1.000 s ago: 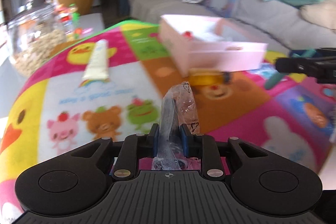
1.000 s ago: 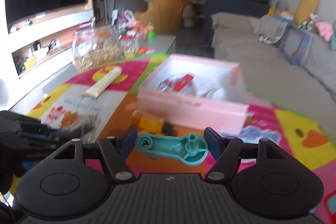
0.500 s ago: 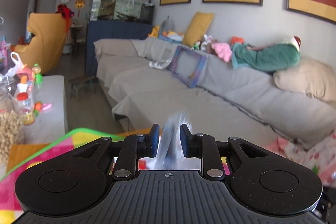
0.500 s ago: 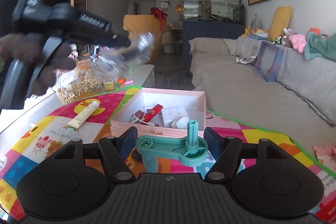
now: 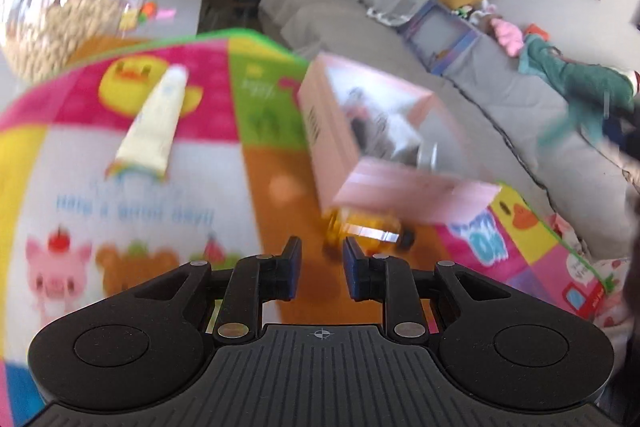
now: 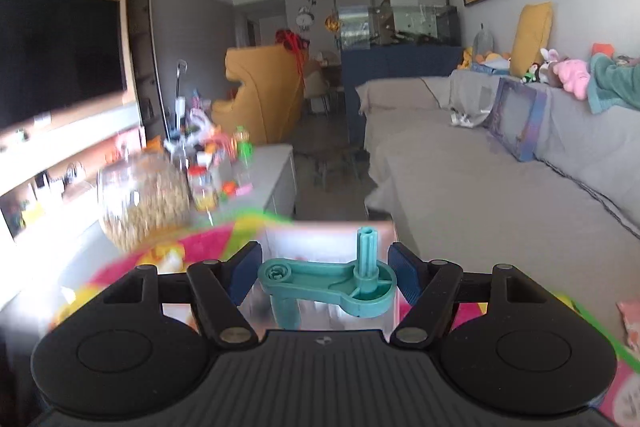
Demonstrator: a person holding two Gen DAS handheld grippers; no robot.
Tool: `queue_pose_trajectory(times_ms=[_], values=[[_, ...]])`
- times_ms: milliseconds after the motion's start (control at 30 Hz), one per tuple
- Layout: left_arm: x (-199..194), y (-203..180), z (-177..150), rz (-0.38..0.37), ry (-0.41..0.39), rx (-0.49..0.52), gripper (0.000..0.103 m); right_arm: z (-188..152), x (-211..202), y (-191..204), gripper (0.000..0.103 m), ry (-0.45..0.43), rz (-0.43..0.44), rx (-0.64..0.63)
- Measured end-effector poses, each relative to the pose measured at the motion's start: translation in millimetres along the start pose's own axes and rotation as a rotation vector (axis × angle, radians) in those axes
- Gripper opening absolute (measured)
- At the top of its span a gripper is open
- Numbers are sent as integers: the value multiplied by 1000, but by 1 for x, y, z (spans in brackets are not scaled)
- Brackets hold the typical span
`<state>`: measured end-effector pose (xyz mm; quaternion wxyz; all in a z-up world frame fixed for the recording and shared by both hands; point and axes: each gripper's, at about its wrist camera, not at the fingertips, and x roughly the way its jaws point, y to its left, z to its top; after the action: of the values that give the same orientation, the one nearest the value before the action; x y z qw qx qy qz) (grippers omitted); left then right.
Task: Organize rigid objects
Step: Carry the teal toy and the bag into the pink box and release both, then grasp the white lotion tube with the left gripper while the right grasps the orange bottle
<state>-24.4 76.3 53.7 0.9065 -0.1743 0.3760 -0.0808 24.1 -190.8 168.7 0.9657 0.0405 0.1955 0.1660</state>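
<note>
Blurring pink box [image 5: 384, 163] contents indistinct

Left claw [image 5: 319, 269] now empty, clear packet gone.

Left wrist view: the camera sits behind the left gripper [image 5: 319, 269] and tilts down over the patterned play mat [image 5: 132, 187], close to the pink box [image 5: 360, 147], with the grey sofa [image 5: 500, 99] beyond. Right wrist view: the camera sits behind the right gripper [image 6: 325, 277] and faces nearly level down the room (television wall at left, sofa [image 6: 500, 179] at right). Both views share the box [image 6: 320, 239], the mat's edge, the cereal jar [image 5: 52, 11] [image 6: 148, 199] and the sofa.
</note>
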Motion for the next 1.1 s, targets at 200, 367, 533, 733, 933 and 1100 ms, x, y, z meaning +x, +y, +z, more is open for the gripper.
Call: queue_pose_trajectory(times_ms=[200, 367, 533, 733, 933, 1100], values=[[-12, 23, -19, 198, -89, 93, 25, 57, 40, 5, 80, -46, -79, 17], [-16, 51, -16, 193, -110, 4, 25, 8, 38, 12, 85, -10, -79, -17], [-6, 61, -12, 195, -112, -48, 25, -59, 43, 29, 85, 163, -61, -71], [-4, 57, -18, 163, -94, -32, 25, -114, 69, 67, 85, 351, 39, -84], [-10, 57, -21, 204, -109, -23, 25, -131, 100, 95, 85, 404, 18, -27], [-12, 59, -18, 220, -121, -16, 25, -129, 109, 93, 85, 418, -21, -22]])
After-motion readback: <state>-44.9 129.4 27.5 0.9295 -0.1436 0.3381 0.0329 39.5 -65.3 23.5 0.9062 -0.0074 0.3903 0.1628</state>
